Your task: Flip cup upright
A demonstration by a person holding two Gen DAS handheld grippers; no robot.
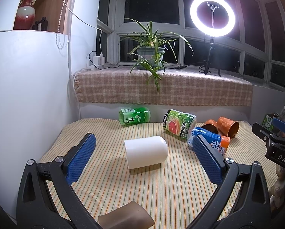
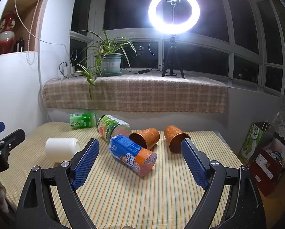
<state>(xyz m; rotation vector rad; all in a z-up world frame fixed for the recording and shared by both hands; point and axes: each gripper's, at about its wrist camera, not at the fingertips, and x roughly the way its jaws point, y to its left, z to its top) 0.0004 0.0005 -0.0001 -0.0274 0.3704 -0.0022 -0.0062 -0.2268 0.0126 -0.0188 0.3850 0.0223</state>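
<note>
A white cup (image 1: 146,151) lies on its side on the striped cloth, straight ahead of my open, empty left gripper (image 1: 144,148); it also shows at the left of the right wrist view (image 2: 62,149). Two copper cups lie on their sides: one (image 2: 145,137) next to the blue-orange bottle, one (image 2: 174,139) near my right fingertip (image 2: 192,158). My right gripper (image 2: 139,156) is open and empty, with the blue-orange bottle (image 2: 133,153) lying between and beyond its fingers. The copper cups also show in the left wrist view (image 1: 228,126).
A green tea bottle (image 1: 134,116) and a grapefruit-label bottle (image 1: 178,123) lie at the back. A plaid-covered sill carries a potted plant (image 1: 151,54) and a ring light (image 1: 212,16). A white wall (image 1: 28,95) stands left. Boxes (image 2: 266,152) sit off the table's right edge.
</note>
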